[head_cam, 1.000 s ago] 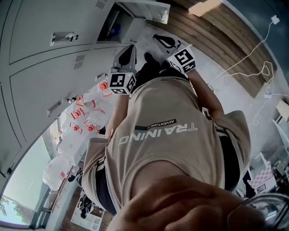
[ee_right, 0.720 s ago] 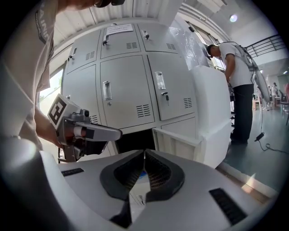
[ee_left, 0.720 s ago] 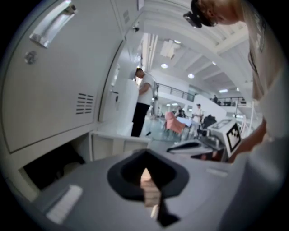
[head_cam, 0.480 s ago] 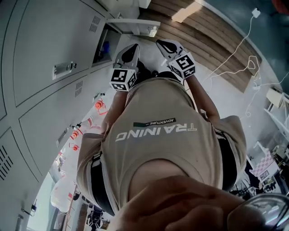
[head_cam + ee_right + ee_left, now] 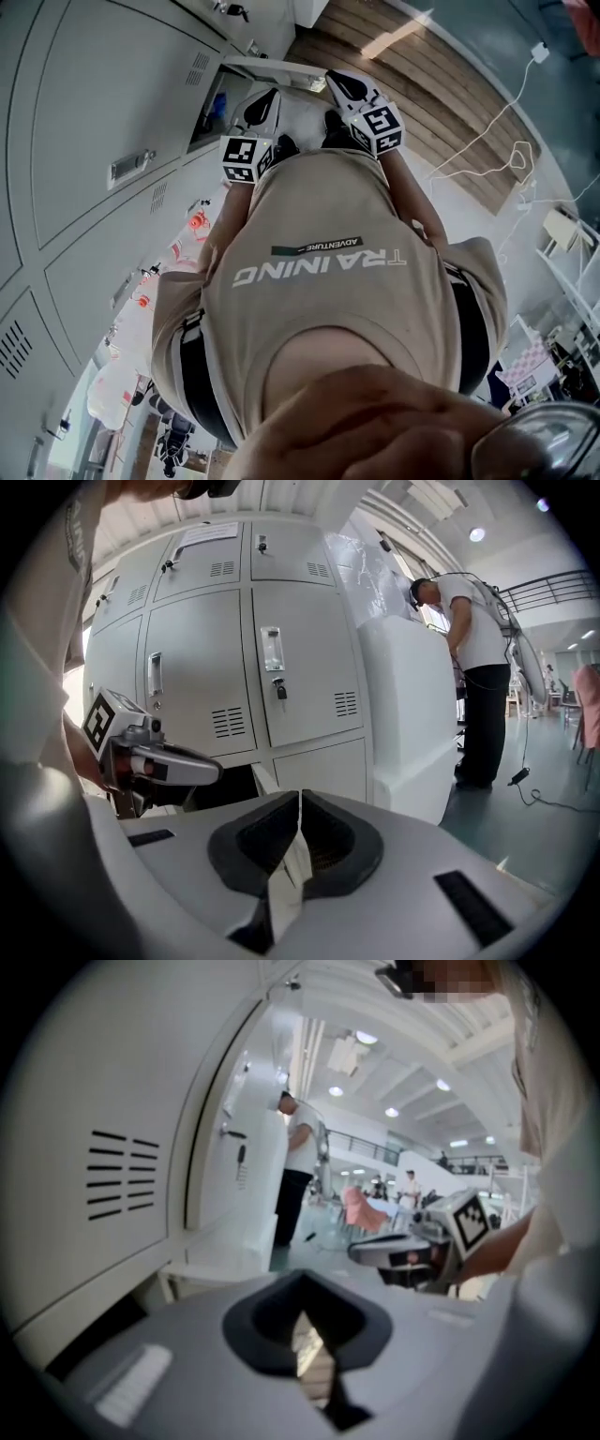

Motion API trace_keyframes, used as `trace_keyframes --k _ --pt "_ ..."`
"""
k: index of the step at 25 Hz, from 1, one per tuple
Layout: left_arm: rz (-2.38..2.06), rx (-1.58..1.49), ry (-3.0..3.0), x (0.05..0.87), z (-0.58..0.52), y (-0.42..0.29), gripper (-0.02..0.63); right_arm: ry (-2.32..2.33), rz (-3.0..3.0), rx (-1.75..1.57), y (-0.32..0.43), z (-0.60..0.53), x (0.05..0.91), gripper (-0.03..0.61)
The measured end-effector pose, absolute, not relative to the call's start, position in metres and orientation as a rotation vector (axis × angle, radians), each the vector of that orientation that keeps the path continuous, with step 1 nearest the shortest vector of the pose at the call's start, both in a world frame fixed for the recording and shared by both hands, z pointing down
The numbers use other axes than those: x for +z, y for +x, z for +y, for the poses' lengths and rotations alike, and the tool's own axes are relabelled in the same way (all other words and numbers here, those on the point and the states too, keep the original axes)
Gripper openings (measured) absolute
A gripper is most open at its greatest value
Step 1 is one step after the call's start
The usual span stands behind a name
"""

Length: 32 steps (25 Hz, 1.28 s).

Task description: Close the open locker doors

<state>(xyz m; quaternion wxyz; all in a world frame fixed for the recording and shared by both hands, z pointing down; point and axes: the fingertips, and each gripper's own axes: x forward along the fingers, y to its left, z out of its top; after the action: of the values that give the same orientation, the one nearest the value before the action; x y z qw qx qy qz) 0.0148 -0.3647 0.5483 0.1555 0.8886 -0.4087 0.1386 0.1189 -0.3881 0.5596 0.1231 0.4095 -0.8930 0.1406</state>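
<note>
A bank of grey lockers (image 5: 103, 103) fills the left of the head view. One low locker stands open: its dark compartment (image 5: 212, 111) shows, and its door (image 5: 272, 67) juts out edge-on. My left gripper (image 5: 266, 99) is shut and empty, pointing down beside that opening. My right gripper (image 5: 339, 82), also shut and empty, hangs just past the door's outer edge. In the right gripper view the open compartment (image 5: 225, 785) is a dark gap under the shut locker doors (image 5: 281, 667), with the left gripper (image 5: 155, 759) in front of it. The left gripper view shows a vented locker face (image 5: 122, 1176) close on the left.
A white cabinet block (image 5: 408, 724) stands right of the lockers, and a person (image 5: 478, 667) works beside it. Cables (image 5: 506, 150) trail over the floor at the right. Red and white items (image 5: 192, 222) lie on the floor by the lockers. My own torso fills the middle of the head view.
The head view has swung along the lockers, so the open compartment and its door now sit closer under both grippers. Both grippers have moved up the frame toward it and stay shut.
</note>
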Motion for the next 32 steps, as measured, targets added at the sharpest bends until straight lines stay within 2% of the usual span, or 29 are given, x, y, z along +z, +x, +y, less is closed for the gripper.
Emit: trace_keyframes --k 11,24,32 --pt "-1.484 0.27 2.213 0.562 -0.386 0.045 0.0 0.73 -2.691 0.489 0.15 -0.434 0.604 0.017" --pt "-1.693 0.261 1.993 0.568 -0.338 0.028 0.0 0.379 -2.743 0.494 0.123 -0.399 0.618 0.017" --pt "-1.772 0.189 1.958 0.56 -0.285 -0.011 0.0 0.318 -2.726 0.43 0.095 -0.363 0.619 0.017"
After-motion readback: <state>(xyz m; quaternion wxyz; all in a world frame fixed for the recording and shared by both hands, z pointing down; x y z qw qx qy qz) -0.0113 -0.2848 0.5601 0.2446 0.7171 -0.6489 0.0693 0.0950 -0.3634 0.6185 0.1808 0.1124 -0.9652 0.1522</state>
